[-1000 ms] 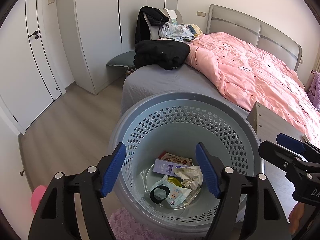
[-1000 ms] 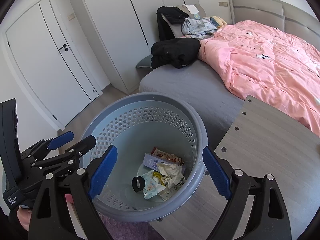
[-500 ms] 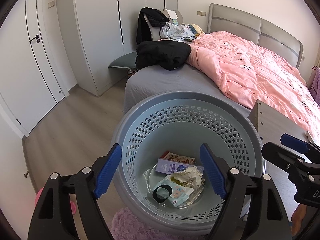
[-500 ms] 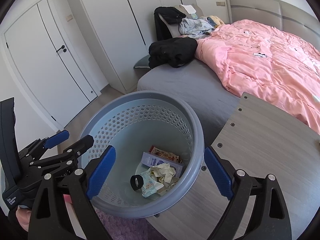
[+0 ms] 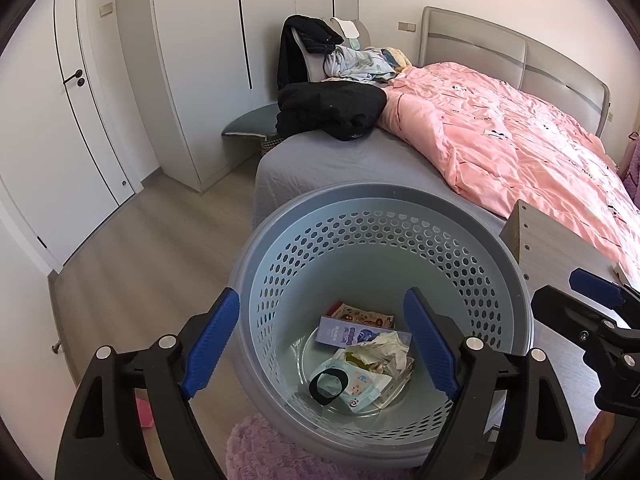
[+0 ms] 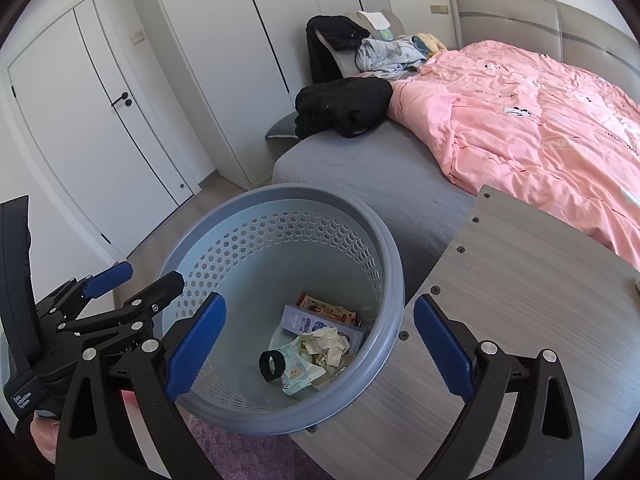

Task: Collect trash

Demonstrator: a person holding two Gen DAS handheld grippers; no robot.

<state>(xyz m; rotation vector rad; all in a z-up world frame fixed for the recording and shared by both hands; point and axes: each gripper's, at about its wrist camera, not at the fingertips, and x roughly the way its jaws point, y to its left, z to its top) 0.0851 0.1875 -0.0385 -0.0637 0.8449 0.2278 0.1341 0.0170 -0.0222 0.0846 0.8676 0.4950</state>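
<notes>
A grey-blue perforated basket [image 5: 460, 232] stands on the floor by the bed; it also shows in the right wrist view [image 6: 384, 240]. Inside lie a crumpled tissue [image 5: 382, 346], a purple box [image 5: 346, 330], a wet-wipe pack [image 5: 360, 388], a snack wrapper [image 5: 362, 314] and a black ring [image 5: 328, 384]. My left gripper [image 5: 324, 346] is open and empty above the basket's near side. My right gripper [image 6: 318, 346] is open and empty, over the basket's right rim. Each gripper shows in the other's view: the right one [image 5: 576, 300], the left one [image 6: 132, 282].
A grey wood-grain table [image 6: 520, 288] touches the basket's right side. The bed with a pink duvet [image 5: 520, 152] and black clothes [image 5: 332, 108] lies behind. A purple fluffy rug [image 5: 272, 452] lies under the basket. White wardrobe and door [image 5: 80, 120] stand left.
Both grippers have drawn back and up a little from the basket, so it sits lower and farther in both views. Both stay open and empty. The trash has not moved.
</notes>
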